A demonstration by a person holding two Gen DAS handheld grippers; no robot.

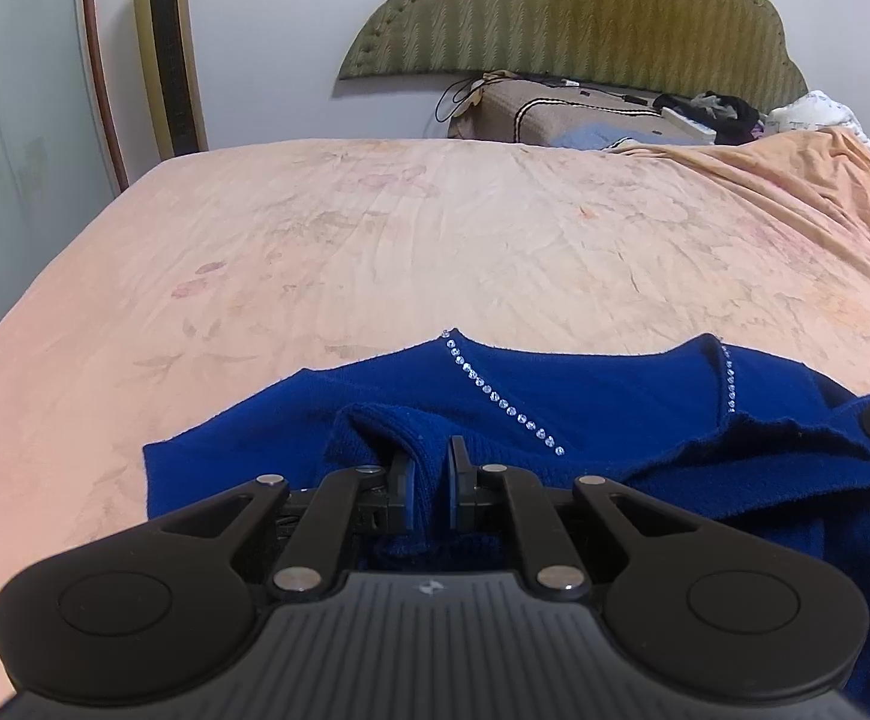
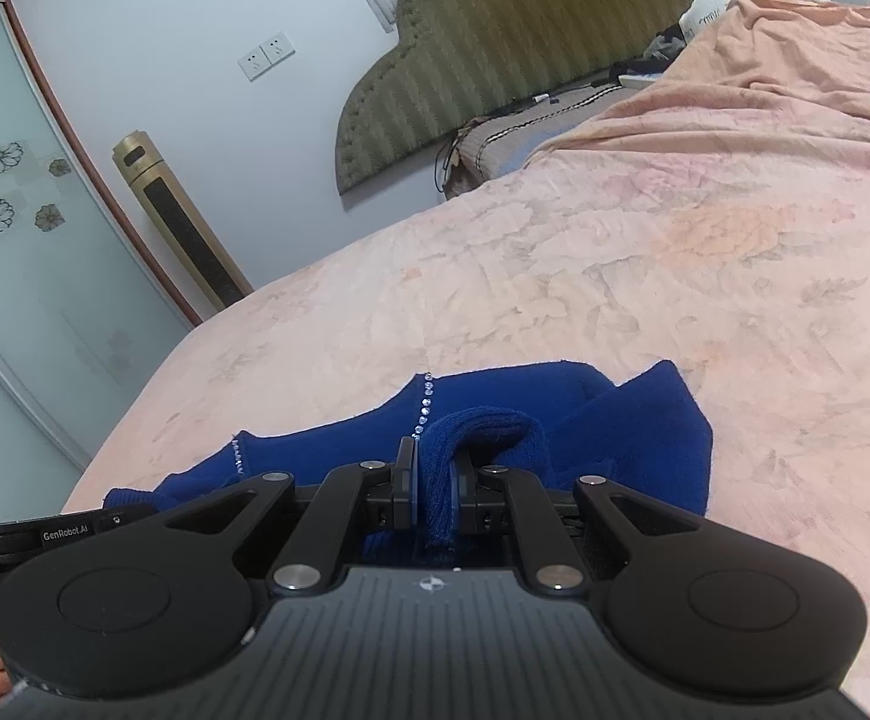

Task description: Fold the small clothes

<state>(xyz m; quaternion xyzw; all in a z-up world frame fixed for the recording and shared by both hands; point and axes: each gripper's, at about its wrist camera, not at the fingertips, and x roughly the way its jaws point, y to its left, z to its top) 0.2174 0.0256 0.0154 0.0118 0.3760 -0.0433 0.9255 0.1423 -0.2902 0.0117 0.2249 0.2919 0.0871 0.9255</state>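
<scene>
Pale peach bedding with a faded flower print covers a wide bed, wrinkled toward the green padded headboard against a white wall. To the left stand a gold tower fan and a frosted sliding door. On the near part of the bed lies a blue sweater trimmed with rhinestones. My left gripper and right gripper each pinch a raised fold of it.
</scene>
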